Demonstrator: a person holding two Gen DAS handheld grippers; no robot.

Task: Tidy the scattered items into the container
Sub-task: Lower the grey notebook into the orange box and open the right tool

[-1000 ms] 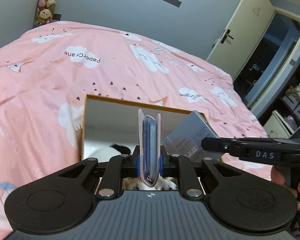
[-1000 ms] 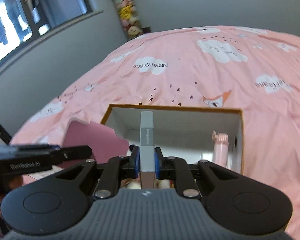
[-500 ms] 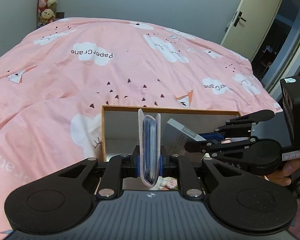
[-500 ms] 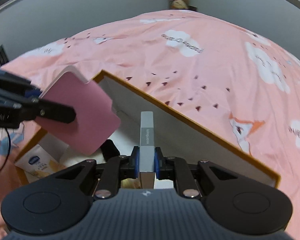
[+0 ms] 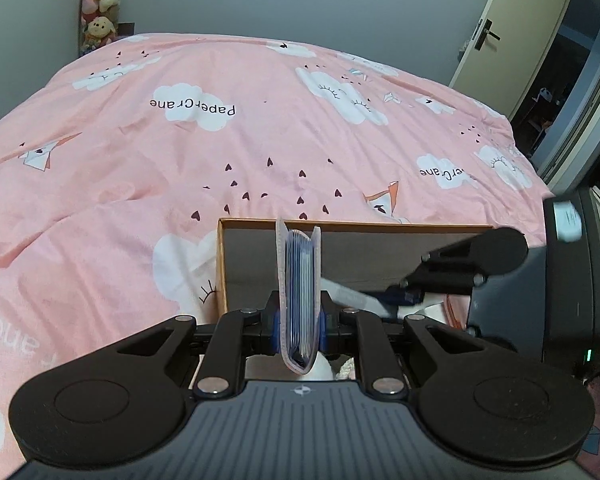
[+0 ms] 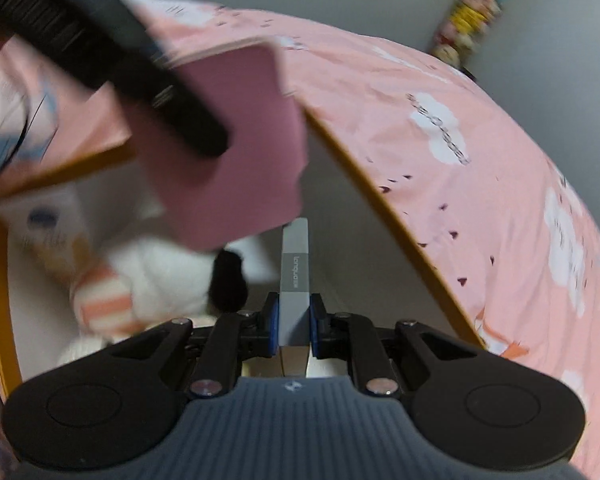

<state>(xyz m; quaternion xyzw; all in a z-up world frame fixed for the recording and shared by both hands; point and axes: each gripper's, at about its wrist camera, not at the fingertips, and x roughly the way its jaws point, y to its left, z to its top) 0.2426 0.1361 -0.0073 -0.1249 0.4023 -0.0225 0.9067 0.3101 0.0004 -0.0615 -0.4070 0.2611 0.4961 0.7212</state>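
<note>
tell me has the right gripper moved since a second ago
Yes. In the left wrist view the right gripper has dipped from above the box rim down inside it, its grey box tilted over toward the plush toy.

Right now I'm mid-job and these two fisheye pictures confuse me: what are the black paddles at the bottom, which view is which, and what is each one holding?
The black paddles are hand-held two-finger grippers, one in each of a person's hands, each with a camera looking along its fingers. In the left wrist view, the left gripper is shut on a pink card holder stuffed with blue sleeves. In the right wrist view, the right gripper is shut on a slim grey box. Both hang over an open box with an orange rim, standing on a pink cloud-print bedspread. Inside lie a white plush toy and a pouch, blurred. Each view also catches the other gripper.
</note>
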